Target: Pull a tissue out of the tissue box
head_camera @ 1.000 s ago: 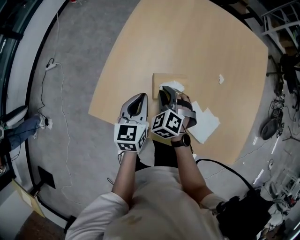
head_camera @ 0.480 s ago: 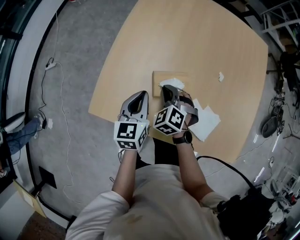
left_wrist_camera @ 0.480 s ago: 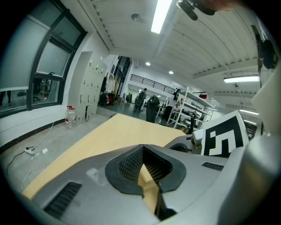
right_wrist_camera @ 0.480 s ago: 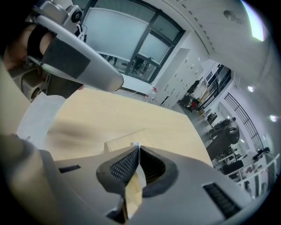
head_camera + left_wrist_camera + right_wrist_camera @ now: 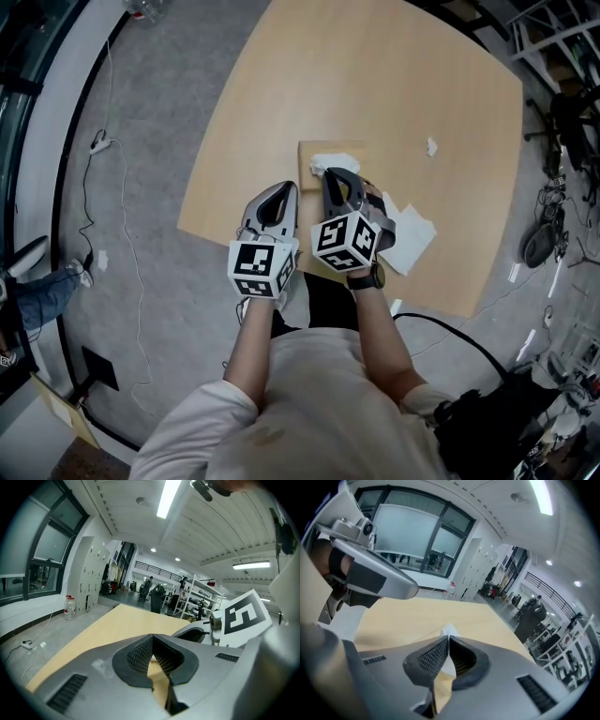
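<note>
A flat tan tissue box [image 5: 317, 150] lies on the wooden table [image 5: 375, 84]. A white tissue [image 5: 325, 163] sticks up from its top. My right gripper [image 5: 330, 175] has its tip at that tissue. In the right gripper view its jaws [image 5: 448, 638] are shut, with the white tissue [image 5: 449, 631] pinched between them and its tip poking out past the jaws. My left gripper [image 5: 280, 191] hovers beside it over the table's near edge, short of the box. Its jaws [image 5: 152, 638] are shut with nothing between them.
Loose white tissue sheets [image 5: 409, 232] lie on the table right of my right gripper. A small crumpled white scrap [image 5: 431, 146] sits further right. The table's near edge [image 5: 202, 234] runs just under my left gripper, with grey floor and cables [image 5: 103, 145] to the left.
My right gripper has edged forward onto the tissue at the box top, and less of the tissue shows beside it. The left gripper has stayed where it was.
</note>
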`<state>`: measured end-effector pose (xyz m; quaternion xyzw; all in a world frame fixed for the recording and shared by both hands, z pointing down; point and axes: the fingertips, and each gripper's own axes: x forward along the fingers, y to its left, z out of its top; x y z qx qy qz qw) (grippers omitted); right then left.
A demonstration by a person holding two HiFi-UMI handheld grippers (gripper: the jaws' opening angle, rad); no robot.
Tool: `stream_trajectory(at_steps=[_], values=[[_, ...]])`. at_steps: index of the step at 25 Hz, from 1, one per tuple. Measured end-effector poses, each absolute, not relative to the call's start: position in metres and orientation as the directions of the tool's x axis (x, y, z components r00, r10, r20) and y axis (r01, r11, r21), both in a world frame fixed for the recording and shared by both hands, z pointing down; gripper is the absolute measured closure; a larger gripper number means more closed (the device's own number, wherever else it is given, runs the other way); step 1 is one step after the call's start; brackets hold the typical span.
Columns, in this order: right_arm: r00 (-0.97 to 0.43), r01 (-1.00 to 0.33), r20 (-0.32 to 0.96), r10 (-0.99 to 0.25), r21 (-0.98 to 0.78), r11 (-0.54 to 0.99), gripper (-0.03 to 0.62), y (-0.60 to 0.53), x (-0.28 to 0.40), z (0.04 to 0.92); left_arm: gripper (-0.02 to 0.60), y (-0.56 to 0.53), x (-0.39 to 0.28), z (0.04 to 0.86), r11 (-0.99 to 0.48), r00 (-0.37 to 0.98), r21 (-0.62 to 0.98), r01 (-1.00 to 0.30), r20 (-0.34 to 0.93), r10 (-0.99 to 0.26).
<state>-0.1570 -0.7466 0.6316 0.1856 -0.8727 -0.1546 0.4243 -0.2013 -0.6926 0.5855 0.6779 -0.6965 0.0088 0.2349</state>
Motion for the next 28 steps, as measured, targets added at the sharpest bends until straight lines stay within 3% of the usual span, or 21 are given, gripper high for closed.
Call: stream_trajectory(at_steps=[17,28], values=[[-0.637,-0.524,0.47,-0.611,0.317,0.79,0.58,-0.759,-0.099,0.532,0.58,-0.71,-0.152,0.54,-0.098,0.171,0.277,-0.956,0.254,-0.952],[-0.462,-0.695,0.428,-0.777,0.37,0.617,0.58,-0.762,0.017,0.52,0.58,-0.742,-0.041,0.534,-0.358,0.418,0.262,-0.896,0.23,-0.879]])
